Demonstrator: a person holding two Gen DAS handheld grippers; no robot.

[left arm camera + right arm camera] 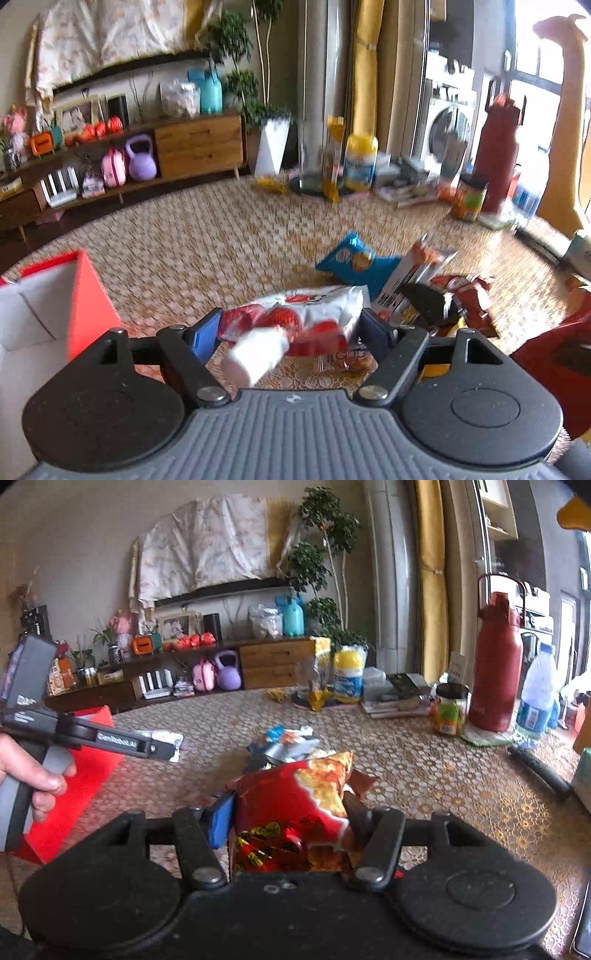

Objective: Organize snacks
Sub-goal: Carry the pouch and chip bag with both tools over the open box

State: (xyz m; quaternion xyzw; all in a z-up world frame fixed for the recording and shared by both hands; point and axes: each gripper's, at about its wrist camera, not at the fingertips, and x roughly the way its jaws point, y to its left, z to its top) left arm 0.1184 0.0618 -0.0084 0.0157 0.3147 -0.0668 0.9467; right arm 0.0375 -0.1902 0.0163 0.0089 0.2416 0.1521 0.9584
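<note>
My left gripper is shut on a white and red strawberry snack packet, held above the table, just right of the open red box. In the right wrist view the left gripper shows side-on with the packet over the red box. My right gripper is shut on a red and orange chip bag, held low over the table. A loose pile of snacks lies mid-table: a blue bag, a silver packet, a dark red packet; it also shows in the right wrist view.
The patterned tablecloth covers the table. At the far edge stand a yellow-lidded tub, a jar, a tall red flask, a water bottle and stacked books. A black bar lies at right.
</note>
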